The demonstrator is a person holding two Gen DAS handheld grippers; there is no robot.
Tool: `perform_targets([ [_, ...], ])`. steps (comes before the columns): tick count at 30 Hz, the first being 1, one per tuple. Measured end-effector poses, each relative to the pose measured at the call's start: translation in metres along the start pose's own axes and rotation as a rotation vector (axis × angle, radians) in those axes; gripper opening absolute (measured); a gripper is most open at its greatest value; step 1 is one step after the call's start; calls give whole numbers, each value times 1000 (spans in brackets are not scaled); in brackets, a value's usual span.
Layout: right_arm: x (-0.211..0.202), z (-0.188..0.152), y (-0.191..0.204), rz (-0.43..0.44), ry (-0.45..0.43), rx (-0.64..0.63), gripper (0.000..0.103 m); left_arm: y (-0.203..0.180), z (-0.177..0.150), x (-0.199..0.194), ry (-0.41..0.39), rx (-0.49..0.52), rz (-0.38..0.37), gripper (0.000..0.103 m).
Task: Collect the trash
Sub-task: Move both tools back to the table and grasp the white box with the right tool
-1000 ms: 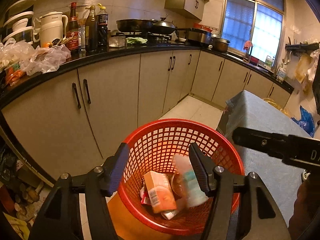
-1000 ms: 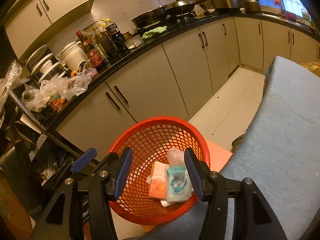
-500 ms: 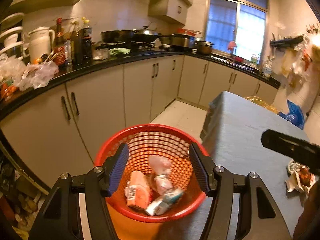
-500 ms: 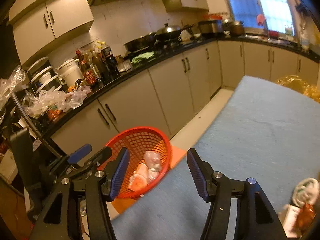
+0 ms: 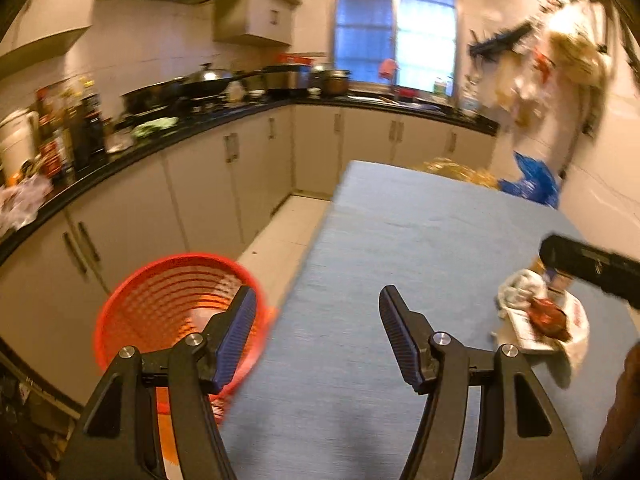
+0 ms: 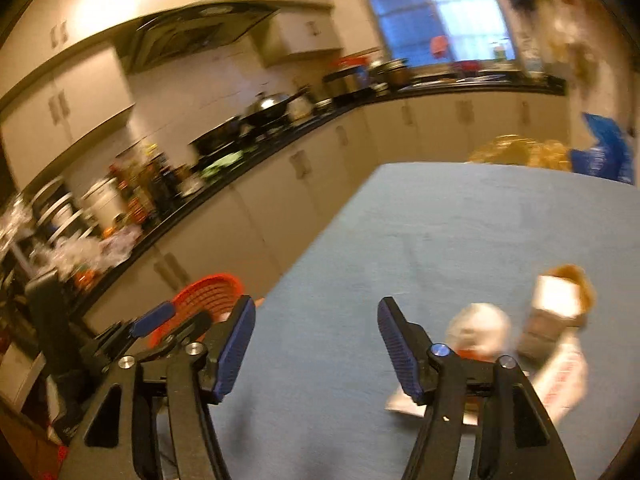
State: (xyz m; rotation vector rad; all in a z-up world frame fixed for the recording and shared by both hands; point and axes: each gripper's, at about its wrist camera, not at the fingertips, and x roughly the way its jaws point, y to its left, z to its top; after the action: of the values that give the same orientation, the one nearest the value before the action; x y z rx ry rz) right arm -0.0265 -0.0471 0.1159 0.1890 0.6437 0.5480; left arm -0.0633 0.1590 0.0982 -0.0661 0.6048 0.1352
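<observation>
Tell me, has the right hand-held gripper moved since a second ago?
Yes. The right hand-held gripper swung right, away from the red basket it was over, toward the trash pile on the blue table.

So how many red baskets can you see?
1. The red basket sits on the floor beside the blue table, on its left side, below the cabinets. Others could be hidden out of view.

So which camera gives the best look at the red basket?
The left wrist view: the red basket shows most of its rim and mesh beside the table. The right wrist view catches only a blurred sliver behind the left gripper.
</observation>
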Motion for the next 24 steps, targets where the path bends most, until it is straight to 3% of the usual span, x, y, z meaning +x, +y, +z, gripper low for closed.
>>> perform_targets([
  [5, -28, 5, -42, -109, -57, 37, 69, -49, -2, 4, 49, 93, -87, 67],
  [10, -36, 10, -92, -285, -71, 135, 69, -87, -9, 7, 87, 164, -156, 67],
  [16, -13, 13, -133, -344, 7, 234, 71, -110, -17, 11, 113, 201, -200, 67],
  [21, 9, 12, -131, -357, 46, 193, 74, -121, -18, 14, 123, 214, -224, 71],
  [24, 22, 6, -129, -407, 69, 149, 74, -124, -18, 14, 123, 220, -229, 71],
])
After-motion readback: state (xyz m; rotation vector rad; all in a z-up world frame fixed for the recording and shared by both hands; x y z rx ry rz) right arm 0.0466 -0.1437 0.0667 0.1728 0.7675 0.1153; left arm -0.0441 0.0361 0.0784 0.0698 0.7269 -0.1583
